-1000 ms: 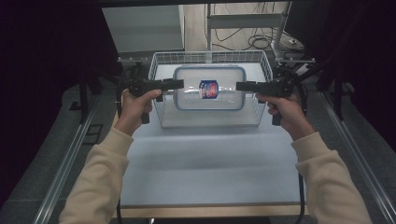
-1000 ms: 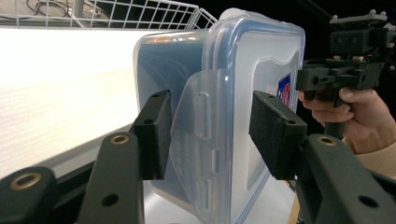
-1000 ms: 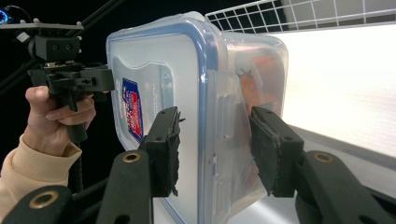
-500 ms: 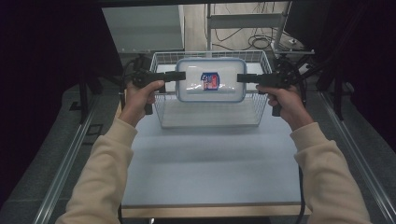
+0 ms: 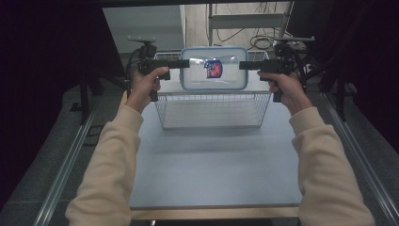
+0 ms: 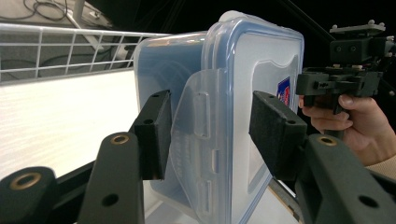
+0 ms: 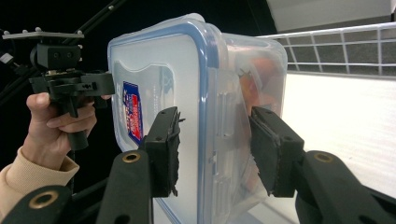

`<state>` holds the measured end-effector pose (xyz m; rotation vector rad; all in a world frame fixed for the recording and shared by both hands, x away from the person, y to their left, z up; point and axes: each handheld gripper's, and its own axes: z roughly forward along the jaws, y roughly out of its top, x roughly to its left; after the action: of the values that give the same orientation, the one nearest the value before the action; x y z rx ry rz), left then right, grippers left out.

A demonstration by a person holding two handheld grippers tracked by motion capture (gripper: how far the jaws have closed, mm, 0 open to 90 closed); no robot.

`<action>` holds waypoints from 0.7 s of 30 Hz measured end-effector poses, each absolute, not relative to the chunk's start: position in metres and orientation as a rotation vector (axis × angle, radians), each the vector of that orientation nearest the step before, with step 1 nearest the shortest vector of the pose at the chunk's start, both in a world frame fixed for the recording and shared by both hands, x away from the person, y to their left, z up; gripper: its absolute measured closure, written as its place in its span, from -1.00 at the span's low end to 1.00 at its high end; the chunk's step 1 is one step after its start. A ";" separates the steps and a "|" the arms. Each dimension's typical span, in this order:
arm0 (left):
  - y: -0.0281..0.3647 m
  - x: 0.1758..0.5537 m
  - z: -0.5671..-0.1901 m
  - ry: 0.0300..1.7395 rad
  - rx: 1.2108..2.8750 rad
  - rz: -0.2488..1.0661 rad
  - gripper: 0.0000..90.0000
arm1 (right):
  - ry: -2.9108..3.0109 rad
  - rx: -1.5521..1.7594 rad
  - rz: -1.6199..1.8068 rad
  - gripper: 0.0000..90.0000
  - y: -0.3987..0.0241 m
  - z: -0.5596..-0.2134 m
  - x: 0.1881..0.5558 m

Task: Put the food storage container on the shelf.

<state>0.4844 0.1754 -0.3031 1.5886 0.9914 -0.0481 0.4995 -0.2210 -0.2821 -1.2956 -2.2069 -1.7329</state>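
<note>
In the high view, a clear rectangular plastic container with a blue-rimmed snap lid and a red-and-blue label (image 5: pixel 214 68) was held in the air between the left gripper (image 5: pixel 182 63) and the right gripper (image 5: pixel 245 65), above the far rim of a white wire mesh basket (image 5: pixel 211 109) that stood on the pale blue table top (image 5: pixel 211 165). The box was gripped at its two opposite short ends, presumably so that it stayed level and could not swing while carried. Against the earlier high views, the container had been raised out of the basket and carried toward the far side, and both hands had travelled with it. In the left gripper view, the left gripper's (image 6: pixel 212 135) jaws were seen closed across the box's edge, one pad behind the side latch flap and the other on the lid face, so the lid and tub were squeezed together; the other hand (image 6: pixel 345 114) and its gripper were seen beyond the box. In the right gripper view, the right gripper (image 7: pixel 215 149) was clamped likewise on the opposite end, one pad on the lid and one on the tub wall, where something orange inside was dimly seen through the plastic. The grip across lid and body seemed chosen to keep the lid from opening.
</note>
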 end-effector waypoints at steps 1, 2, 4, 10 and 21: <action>0.175 0.487 -0.304 0.998 1.589 -0.052 0.11 | -2.206 -1.302 -1.722 0.19 -0.221 -0.283 0.502; 0.175 0.487 -0.304 0.998 1.589 -0.052 0.11 | -2.205 -1.309 -1.713 0.19 -0.221 -0.284 0.506; 0.175 0.492 -0.307 1.010 1.593 -0.052 0.11 | -2.205 -1.318 -1.700 0.18 -0.220 -0.285 0.508; 0.175 0.501 -0.312 1.052 1.570 -0.068 0.11 | -2.184 -1.360 -1.672 0.16 -0.218 -0.293 0.521; 0.172 0.519 -0.316 1.155 1.508 -0.080 0.08 | -2.063 -1.503 -1.644 0.12 -0.214 -0.296 0.536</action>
<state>0.5192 0.1717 -0.3160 1.5076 1.1554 -0.0805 0.5357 -0.2145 -0.2964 -1.5028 -2.0633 -1.6440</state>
